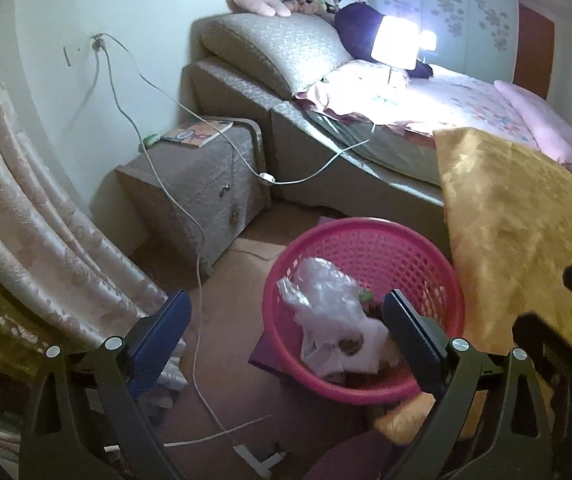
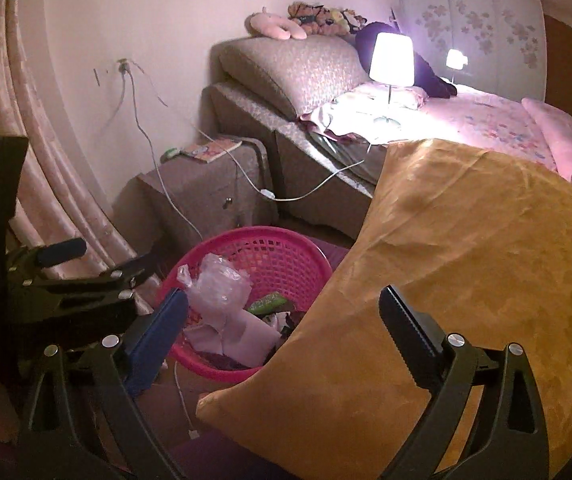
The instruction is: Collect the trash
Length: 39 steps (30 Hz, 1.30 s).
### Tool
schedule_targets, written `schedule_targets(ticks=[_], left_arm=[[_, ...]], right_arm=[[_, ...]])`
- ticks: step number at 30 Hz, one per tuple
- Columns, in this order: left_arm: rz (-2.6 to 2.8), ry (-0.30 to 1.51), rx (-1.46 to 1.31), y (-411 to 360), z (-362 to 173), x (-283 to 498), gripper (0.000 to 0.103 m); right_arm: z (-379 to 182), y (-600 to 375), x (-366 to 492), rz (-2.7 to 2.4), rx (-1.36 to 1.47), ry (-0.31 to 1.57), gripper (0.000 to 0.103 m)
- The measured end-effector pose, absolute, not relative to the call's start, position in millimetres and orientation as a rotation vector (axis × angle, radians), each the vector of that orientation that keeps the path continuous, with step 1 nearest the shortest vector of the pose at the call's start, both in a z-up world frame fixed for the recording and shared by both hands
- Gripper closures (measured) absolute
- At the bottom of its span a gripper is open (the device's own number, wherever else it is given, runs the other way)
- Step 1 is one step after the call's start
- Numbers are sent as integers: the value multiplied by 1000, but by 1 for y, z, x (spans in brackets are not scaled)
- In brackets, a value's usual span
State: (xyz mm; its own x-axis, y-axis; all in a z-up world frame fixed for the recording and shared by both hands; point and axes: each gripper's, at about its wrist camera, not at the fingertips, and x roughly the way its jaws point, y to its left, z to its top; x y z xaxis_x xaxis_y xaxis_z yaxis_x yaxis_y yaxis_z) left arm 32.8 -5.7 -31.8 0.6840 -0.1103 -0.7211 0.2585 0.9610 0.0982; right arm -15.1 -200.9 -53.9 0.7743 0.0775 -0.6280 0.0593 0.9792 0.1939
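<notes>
One pink basket (image 1: pixel 369 240) stood on the floor beside the bed (image 1: pixel 465 108), holding a clear plastic bag (image 1: pixel 321 288), white paper (image 2: pixel 246 336) and a green wrapper (image 2: pixel 268 303). Both the left gripper (image 1: pixel 286 332) and right gripper (image 2: pixel 282 332) had jaws wide apart, empty. Only the left view showed a plug (image 1: pixel 262 456) on the floor below the basket.

Pink basket (image 1: pixel 397 240): moulded plastic lattice, slightly glossy; inside it a crumpled clear plastic bag (image 1: pixel 321 284), shiny film, over soft white paper or tissue (image 1: pixel 349 350), matt. Yellow cloth (image 2: pixel 465 260): woven damask-like fabric with a satin sheen, smooth, tone-on-tone pattern; curtain (image 1: pixel 26 216) similar, pale embossed cloth with a faint lustre; bedside cabinet (image 1: pixel 202 188) and headboard (image 1: pixel 278 52) covered in textured, patterned upholstery, matt. Left gripper (image 1: pixel 287 320) and right gripper (image 2: pixel 284 320): black matt plastic frames with bright metal rivets, ribbed rubbery-looking pads; white cable (image 1: pixel 198 280) smooth plastic.
</notes>
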Motion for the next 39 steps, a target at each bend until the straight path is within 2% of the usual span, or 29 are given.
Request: schedule_targets(ticks=[12,39], left_arm=[[-227,746,160,1,-25,7,10],[-231,722,205,-3,-31,2,10]], right_arm=[[-49,-196,-37,-17,224,667,10],[-49,-196,-46,-40,214,661,10]])
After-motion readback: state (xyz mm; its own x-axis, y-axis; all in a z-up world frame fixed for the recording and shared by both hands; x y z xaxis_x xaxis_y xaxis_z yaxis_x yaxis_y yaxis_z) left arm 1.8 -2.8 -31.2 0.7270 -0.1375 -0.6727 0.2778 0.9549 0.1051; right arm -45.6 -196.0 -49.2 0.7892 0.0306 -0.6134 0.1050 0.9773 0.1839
